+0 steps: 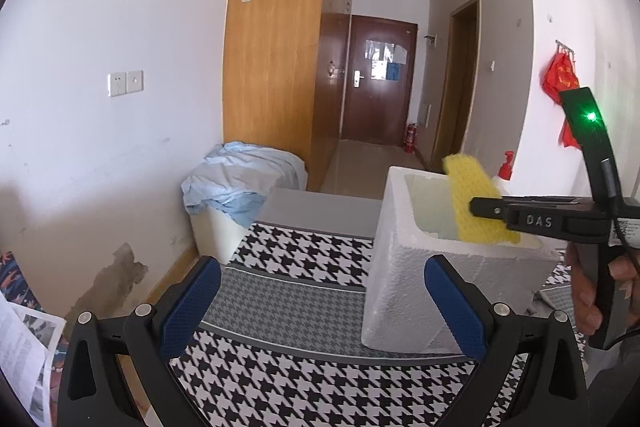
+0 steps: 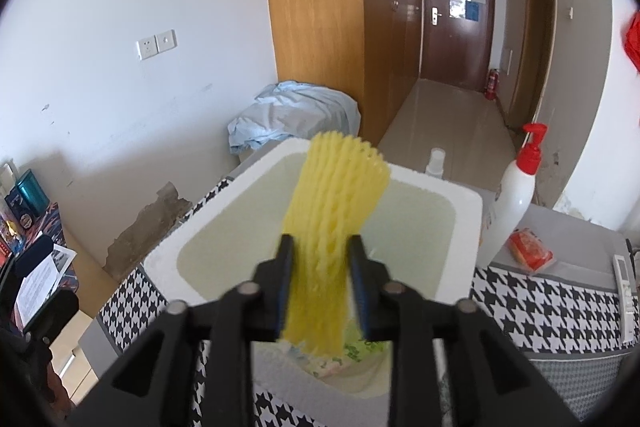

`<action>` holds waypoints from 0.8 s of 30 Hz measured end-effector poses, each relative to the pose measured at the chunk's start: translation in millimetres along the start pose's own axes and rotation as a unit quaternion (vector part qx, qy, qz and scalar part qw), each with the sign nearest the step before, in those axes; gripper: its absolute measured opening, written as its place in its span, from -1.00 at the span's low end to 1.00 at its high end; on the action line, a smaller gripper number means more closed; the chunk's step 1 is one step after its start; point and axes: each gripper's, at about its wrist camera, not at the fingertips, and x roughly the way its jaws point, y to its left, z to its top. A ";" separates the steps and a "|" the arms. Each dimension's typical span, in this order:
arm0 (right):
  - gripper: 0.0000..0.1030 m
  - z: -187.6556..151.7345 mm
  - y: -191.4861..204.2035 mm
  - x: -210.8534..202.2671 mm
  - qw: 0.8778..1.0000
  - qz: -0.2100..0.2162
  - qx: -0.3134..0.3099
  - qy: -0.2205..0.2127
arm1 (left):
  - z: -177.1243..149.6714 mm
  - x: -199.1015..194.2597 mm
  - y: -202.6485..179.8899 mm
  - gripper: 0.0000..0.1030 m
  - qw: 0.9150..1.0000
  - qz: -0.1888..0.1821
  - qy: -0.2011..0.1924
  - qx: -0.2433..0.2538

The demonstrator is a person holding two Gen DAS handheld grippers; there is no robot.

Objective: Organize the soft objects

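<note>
yellow foam net (image 2: pixel 332 235): it hangs between my right gripper's (image 2: pixel 322 275) pads, over the open mouth of the white foam box (image 2: pixel 168 259); the pads look parted and barely on it, so i cannot tell whether they grip.
right hand pose: my hand (image 1: pixel 600 291) holds the handle from the right side; the tool tilts downward over the box's near rim.
left gripper (image 1: pixel 322 303): jaws wide apart, nothing between the blue pads (image 1: pixel 192 303); it hovers low over the cloth, beside the box's left wall.
edges: box rim all round the net; some soft pale items lie at the box bottom, too blurred to name.
open room: bare cloth to the left of the box; a white pump bottle (image 2: pixel 516 199) and an orange packet (image 2: pixel 530 247) stand just right of it.
surface: black-and-white houndstooth cloth (image 1: pixel 304 255) with grey bands.
room: white walls, wooden wardrobe (image 1: pixel 276 39), dark door (image 1: pixel 380 79) down a hallway, blue bedding (image 1: pixel 240 179) heaped on a bin by the wall.
</note>
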 end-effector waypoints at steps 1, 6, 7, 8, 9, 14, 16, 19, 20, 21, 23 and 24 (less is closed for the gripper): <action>-0.03 0.0 -0.5 0.2 1.000 -0.001 0.000 -0.001 | 0.3 -0.1 -0.5 0.98 1.000 -0.001 -0.001 0.001; 0.43 -3.8 6.8 -5.0 1.000 -0.007 -0.024 -0.013 | 3.9 -1.7 -5.2 0.98 1.000 -0.002 -0.007 0.009; 0.47 -4.4 7.2 -6.1 1.000 -0.006 -0.024 -0.015 | 4.0 -1.2 -5.9 0.98 1.000 -0.003 -0.007 0.010; 0.51 -5.2 7.5 -8.4 1.000 -0.003 -0.021 -0.016 | 3.9 -0.7 -7.0 0.98 1.000 -0.002 -0.006 0.012; 0.52 -5.2 7.9 -10.2 1.000 -0.001 -0.022 -0.019 | 3.9 -0.2 -7.6 0.98 1.000 -0.002 -0.005 0.013; 0.56 -6.0 5.3 -19.4 0.999 0.001 -0.019 -0.031 | 3.1 -0.2 -9.0 0.98 1.000 -0.001 -0.001 0.015; 0.56 -6.5 3.7 -23.0 0.999 0.003 -0.019 -0.034 | 4.3 -1.7 -10.6 0.98 1.000 -0.001 -0.003 0.017; 0.56 -8.7 2.0 -30.1 0.999 -0.001 -0.017 -0.041 | 5.8 -0.3 -12.7 0.98 1.000 0.000 -0.004 0.016; 0.56 -9.7 1.0 -32.9 0.999 -0.002 -0.016 -0.043 | 6.1 0.4 -13.2 0.98 1.000 0.003 -0.003 0.014; 0.56 -10.3 0.8 -34.5 0.999 -0.002 -0.016 -0.045 | 6.5 1.3 -13.8 0.98 1.000 0.004 -0.002 0.012; 0.56 -13.1 -2.1 -40.5 0.999 -0.001 -0.015 -0.050 | 7.6 2.0 -15.4 0.98 1.000 0.003 0.001 0.010; 0.56 -14.6 -3.7 -43.6 0.999 0.000 -0.013 -0.052 | 8.2 1.8 -17.0 0.98 1.000 0.002 0.002 0.010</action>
